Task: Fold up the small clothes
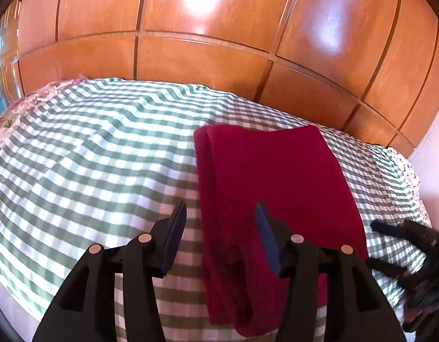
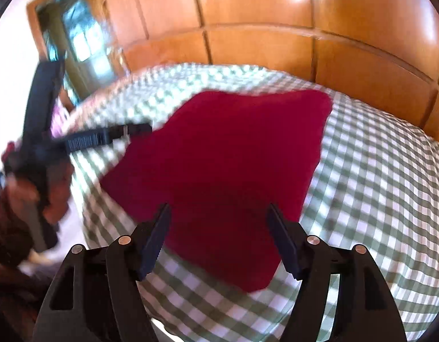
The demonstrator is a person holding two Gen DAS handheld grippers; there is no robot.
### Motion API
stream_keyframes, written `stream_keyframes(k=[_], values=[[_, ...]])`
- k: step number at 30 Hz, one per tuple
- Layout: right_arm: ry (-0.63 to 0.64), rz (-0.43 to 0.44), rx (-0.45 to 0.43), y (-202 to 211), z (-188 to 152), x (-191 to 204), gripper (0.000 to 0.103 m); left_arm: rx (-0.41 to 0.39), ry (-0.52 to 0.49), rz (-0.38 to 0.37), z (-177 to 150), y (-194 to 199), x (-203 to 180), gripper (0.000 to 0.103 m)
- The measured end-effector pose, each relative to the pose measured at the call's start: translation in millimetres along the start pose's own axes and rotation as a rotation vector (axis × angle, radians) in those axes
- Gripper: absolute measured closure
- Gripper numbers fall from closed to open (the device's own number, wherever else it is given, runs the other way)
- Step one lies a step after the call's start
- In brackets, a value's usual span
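A dark red folded garment (image 1: pixel 276 188) lies flat on the green-and-white checked bedcover (image 1: pixel 91 156); its near end hangs over the bed's front edge. My left gripper (image 1: pixel 220 211) is open and empty, just above the garment's left folded edge. In the right wrist view the garment (image 2: pixel 219 176) is a flat red shape on the bedcover (image 2: pixel 376 185). My right gripper (image 2: pixel 219 211) is open and empty, hovering over the garment's near part. The left gripper shows there too (image 2: pixel 111 136), at the garment's left side. The right gripper shows in the left wrist view (image 1: pixel 396 230), beside the garment's right edge.
A wooden panelled wardrobe (image 1: pixel 219 42) stands right behind the bed. A patterned fabric border (image 1: pixel 8 119) runs along the bed's left edge. A window or glazed door (image 2: pixel 82 42) is at the far left. The person's hand and arm (image 2: pixel 25 199) are at the left.
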State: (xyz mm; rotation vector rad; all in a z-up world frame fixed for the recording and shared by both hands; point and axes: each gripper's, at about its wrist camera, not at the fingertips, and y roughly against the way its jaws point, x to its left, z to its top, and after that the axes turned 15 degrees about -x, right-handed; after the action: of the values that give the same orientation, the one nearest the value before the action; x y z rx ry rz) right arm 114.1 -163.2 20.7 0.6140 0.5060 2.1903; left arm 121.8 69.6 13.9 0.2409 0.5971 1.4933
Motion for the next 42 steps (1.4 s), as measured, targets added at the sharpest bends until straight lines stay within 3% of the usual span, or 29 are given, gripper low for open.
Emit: stream_keyframes(k=[4, 10, 12, 13, 17, 23, 25, 28, 35, 39, 42], values=[[-0.108, -0.082, -0.029, -16, 22, -27, 0.035, -0.008, -0.008, 0.008, 6, -4, 3, 0.047], [-0.301, -0.166, 0.020, -64, 31, -81, 0.035, -0.002, -0.024, 0.006, 11, -17, 6, 0.045], [-0.351, -0.161, 0.034, -74, 30, -90, 0.032, 0.006, -0.031, 0.007, 12, -23, 8, 0.045], [-0.382, -0.160, 0.040, -78, 29, -95, 0.024, 0.012, -0.033, 0.005, 12, -26, 8, 0.045], [-0.457, -0.125, 0.051, -92, 29, -105, 0.021, 0.035, -0.040, 0.003, 11, -38, 9, 0.045], [-0.451, -0.105, 0.066, -111, 29, -103, 0.019, 0.052, -0.037, 0.002, 10, -54, 10, 0.045], [-0.415, -0.114, 0.065, -117, 29, -97, 0.037, 0.053, -0.037, -0.001, 10, -58, 10, 0.047], [-0.351, -0.175, 0.037, -119, 21, -89, 0.045, 0.072, -0.035, 0.016, 1, -67, 9, 0.047], [-0.401, -0.167, 0.014, -119, 5, -101, 0.043, 0.073, 0.019, 0.041, -14, -67, 9, 0.046], [-0.428, -0.145, 0.027, -120, 5, -106, 0.033, 0.059, -0.005, 0.045, -13, -61, 7, 0.045], [-0.418, -0.134, 0.025, -114, 2, -107, 0.024, 0.053, -0.004, 0.054, -12, -58, 11, 0.037]])
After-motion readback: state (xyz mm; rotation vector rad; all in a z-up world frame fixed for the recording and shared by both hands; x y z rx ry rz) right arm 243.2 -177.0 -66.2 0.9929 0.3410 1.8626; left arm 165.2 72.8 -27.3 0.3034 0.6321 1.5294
